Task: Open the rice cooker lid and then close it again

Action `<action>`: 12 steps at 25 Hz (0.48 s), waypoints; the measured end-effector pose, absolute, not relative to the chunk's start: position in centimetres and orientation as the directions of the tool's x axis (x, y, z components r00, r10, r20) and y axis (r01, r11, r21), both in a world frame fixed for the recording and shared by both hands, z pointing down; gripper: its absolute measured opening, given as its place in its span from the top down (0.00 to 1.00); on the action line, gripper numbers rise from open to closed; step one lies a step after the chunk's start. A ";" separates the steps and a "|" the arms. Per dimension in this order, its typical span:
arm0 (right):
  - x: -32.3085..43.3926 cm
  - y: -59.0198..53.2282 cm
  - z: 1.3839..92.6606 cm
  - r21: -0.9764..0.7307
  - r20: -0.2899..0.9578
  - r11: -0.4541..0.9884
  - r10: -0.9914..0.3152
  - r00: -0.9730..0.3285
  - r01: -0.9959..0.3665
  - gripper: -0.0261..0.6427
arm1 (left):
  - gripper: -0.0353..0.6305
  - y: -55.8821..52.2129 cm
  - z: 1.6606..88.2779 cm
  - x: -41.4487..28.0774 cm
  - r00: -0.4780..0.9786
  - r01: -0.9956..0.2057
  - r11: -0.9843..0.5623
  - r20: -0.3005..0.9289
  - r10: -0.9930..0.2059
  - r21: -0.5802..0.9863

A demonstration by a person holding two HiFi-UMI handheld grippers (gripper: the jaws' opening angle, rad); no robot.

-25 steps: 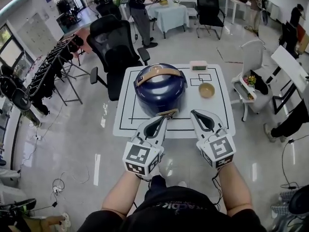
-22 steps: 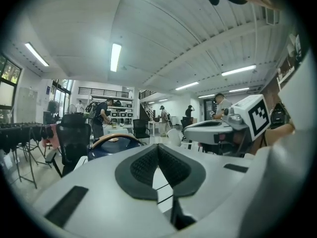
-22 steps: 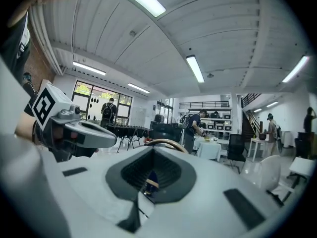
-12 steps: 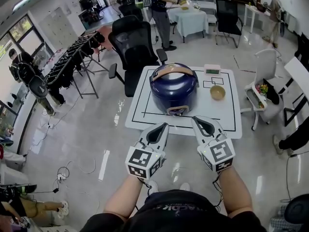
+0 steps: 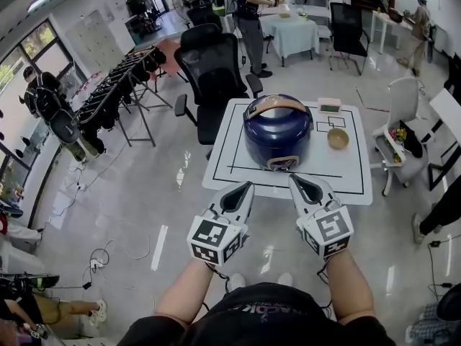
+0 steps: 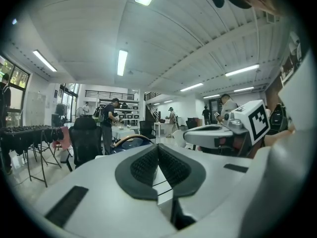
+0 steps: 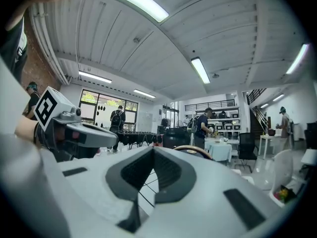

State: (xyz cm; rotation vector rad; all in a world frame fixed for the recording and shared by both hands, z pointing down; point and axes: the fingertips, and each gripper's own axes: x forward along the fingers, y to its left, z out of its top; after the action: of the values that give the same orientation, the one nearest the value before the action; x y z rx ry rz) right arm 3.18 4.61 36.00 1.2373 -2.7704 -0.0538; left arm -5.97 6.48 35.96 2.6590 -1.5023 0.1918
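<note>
Rice cooker point(image 5: 277, 132) stands with its lid closed on the far surface point(image 5: 356, 175). Your left hand-held gripper point(image 5: 243, 188) and right hand-held gripper point(image 5: 296, 179) are both clenched on nothing, near you. Risk: if you arrive clenched, you may shove the cooker instead of working its latch point(image 5: 282, 163).

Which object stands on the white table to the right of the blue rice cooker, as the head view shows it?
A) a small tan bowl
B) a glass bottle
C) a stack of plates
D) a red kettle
A: in the head view a small tan bowl stands on the white table, to the right of the rice cooker and apart from it.
</note>
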 end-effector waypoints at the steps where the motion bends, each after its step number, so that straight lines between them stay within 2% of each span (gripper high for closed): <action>1: 2.9 4.8 35.9 0.077 0.082 0.662 -0.749 -0.657 -0.745 0.96 | 0.94 6.6 35.9 -6.2 0.518 -0.853 -0.522 0.147 -0.843 0.007; 12: 0.5 6.1 36.5 0.083 0.108 0.600 -0.799 -0.591 -0.796 0.96 | 0.94 7.2 36.2 -8.4 0.594 -0.802 -0.597 0.141 -0.792 0.024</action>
State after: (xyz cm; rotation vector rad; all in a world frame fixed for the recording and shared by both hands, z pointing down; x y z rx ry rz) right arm 0.50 6.05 36.53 1.3478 -2.6884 -0.0398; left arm -8.36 7.20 36.19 2.7277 -1.3679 0.1759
